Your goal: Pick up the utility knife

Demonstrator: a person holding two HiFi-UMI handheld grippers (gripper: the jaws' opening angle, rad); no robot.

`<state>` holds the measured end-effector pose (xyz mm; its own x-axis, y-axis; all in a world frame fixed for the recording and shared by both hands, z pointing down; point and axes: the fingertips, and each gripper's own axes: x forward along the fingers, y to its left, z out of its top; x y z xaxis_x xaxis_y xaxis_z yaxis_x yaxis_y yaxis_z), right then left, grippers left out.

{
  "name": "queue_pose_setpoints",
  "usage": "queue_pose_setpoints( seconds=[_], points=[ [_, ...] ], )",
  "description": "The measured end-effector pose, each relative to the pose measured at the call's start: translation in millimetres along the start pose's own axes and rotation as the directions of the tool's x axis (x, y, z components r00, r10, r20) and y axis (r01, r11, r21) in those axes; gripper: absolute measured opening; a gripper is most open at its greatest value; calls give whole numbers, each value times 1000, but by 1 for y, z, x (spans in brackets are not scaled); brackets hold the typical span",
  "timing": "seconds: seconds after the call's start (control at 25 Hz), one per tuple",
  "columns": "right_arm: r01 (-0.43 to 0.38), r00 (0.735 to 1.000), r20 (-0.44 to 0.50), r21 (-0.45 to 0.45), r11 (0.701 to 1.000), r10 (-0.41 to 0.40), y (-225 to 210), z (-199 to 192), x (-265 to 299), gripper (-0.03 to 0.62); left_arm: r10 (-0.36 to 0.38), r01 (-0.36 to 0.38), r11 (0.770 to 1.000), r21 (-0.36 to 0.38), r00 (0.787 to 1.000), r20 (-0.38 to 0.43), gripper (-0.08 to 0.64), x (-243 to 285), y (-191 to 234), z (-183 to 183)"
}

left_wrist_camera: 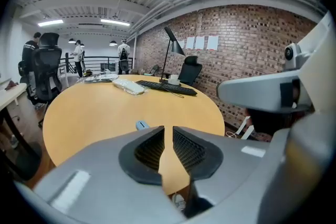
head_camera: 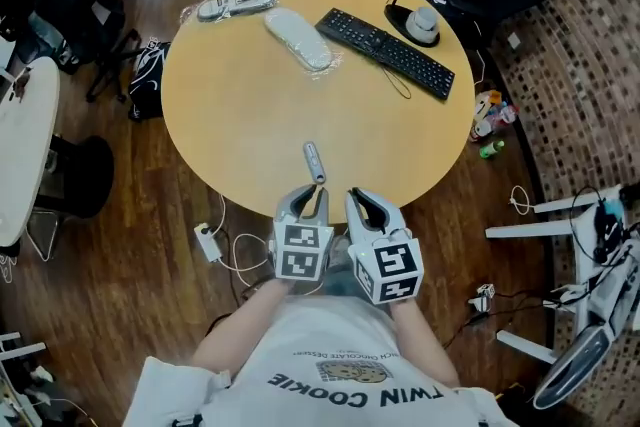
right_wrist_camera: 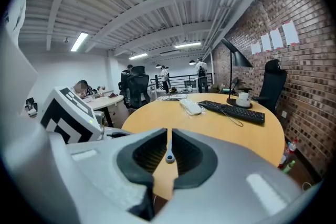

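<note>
- a grey utility knife lies alone on the round wooden table, at lower centre of the head view, close to the table's near edge.
- the left hand-held gripper hovers at that edge with its tips just short of the knife's near end; its jaws stand slightly apart with nothing between them, and bare tabletop shows through the gap in the left gripper view.
- in that view the knife's end peeks over the left jaw.
- the right hand-held gripper sits just beside the left one, lower centre; its jaws are all but together, empty, leaving a thin slit.
- through that slit in the right gripper view, the knife lies well beyond the tips.
- a black keyboard rests at the upper right of the table, well apart from the knife.
</note>
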<state>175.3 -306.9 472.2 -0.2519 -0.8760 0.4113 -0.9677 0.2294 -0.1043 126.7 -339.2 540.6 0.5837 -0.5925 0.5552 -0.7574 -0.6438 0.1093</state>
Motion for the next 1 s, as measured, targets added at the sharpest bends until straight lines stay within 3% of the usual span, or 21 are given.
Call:
queue_pose_setpoints(
  seconds=[0.32,0.72,1.0],
  points=[
    [-60,998,-28,10,998,60,-47,-2,23,15,129,-132,991,-26,987,-97,144,53,19,-10],
    [-158,985,-71,-22,987,156,-84,-1,51,15,270,-283,958,-44,944,-188,235,97,37,-14],
    [-229,969,-105,-50,972,223,-93,-3,67,15,344,-371,925,-82,909,-233,238,102,44,-25]
  ],
)
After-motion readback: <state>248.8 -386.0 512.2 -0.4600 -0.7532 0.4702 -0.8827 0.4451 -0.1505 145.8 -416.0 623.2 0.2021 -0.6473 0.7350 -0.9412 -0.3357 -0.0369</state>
